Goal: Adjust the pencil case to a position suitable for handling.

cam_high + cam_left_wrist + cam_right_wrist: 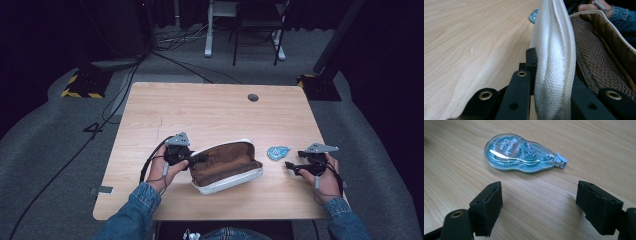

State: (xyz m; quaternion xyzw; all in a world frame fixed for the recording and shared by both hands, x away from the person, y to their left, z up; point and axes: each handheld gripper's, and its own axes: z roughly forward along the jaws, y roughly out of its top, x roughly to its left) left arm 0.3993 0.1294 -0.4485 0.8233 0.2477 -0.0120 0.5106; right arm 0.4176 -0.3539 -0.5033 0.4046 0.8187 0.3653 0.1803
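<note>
Two grippers at work on the wooden table (210, 107). Left gripper (196, 159) clamped on the white rim of the open pencil case (227, 167), mid-table. Right gripper (292, 167), jaws spread wide, empty, just beside the blue correction tape (521, 153) lying flat right of the case.

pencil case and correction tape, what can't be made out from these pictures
- Pencil case inside: in the high view too small and dim to tell if anything lies in it; in the left gripper view the white wall clamped in the left gripper blocks most of it.
- Correction tape label: small print too fine in the right gripper view; the open right gripper sits short of it.
</note>
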